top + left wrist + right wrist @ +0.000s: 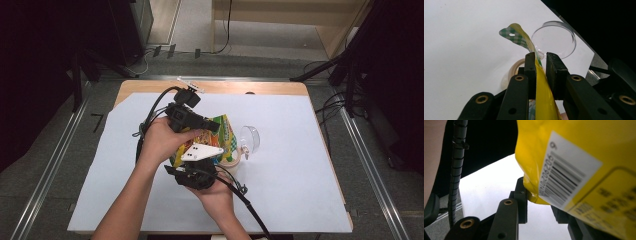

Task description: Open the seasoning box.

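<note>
- Two grippers hold one yellow snack bag (226,136) above the white table sheet (300,165), near a clear lid (249,138).
- Left gripper (540,60) pinches the bag's flat sealed top; right gripper (539,202) clamps a bottom corner (beside the barcode).
- Likely light, crinkly, slippery film; grip seams, not the puffed middle.

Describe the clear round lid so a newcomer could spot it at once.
Start at the white sheet covering the table. Just right of the yellow bag held between both grippers lies the clear lid. Unlike the cream jar beside it, it is see-through and shallow.
</note>
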The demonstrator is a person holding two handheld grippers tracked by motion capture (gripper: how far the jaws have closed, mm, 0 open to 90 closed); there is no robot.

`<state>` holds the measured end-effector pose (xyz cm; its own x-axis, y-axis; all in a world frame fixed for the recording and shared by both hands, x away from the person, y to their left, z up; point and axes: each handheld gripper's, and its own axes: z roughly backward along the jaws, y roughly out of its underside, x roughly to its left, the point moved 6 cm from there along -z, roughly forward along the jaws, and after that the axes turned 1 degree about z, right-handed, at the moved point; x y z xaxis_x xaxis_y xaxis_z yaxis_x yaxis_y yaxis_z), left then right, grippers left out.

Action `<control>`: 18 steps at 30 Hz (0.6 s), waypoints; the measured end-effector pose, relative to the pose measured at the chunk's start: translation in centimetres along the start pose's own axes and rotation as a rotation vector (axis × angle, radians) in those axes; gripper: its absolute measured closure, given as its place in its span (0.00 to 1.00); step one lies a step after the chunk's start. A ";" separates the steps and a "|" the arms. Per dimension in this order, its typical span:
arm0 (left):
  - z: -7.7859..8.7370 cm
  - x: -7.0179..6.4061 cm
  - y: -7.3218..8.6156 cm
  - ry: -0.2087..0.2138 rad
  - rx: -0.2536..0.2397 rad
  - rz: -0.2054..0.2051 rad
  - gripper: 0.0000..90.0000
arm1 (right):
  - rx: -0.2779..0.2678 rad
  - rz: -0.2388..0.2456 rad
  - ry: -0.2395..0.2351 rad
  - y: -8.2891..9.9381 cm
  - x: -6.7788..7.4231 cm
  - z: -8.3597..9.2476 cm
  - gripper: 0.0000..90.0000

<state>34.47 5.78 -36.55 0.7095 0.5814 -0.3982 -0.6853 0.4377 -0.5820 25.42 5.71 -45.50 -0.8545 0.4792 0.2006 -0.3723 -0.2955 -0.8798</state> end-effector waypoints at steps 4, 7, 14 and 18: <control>0.0 -0.2 0.0 -0.003 -0.003 -0.004 0.89 | -0.004 0.002 0.008 0.0 0.0 0.0 0.79; 0.0 -0.3 0.0 -0.008 0.000 -0.006 0.89 | -0.008 -0.002 0.011 0.0 0.1 0.0 0.79; 0.1 -0.4 0.1 -0.016 0.005 -0.015 0.88 | -0.019 -0.008 0.012 0.0 0.2 0.0 0.78; 0.0 -0.4 0.1 -0.015 0.002 -0.015 0.89 | -0.027 -0.009 0.012 0.0 0.3 -0.1 0.78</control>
<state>34.12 5.59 -36.38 0.7175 0.5846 -0.3788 -0.6747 0.4482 -0.5864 25.22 5.89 -45.50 -0.8467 0.4917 0.2030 -0.3693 -0.2686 -0.8896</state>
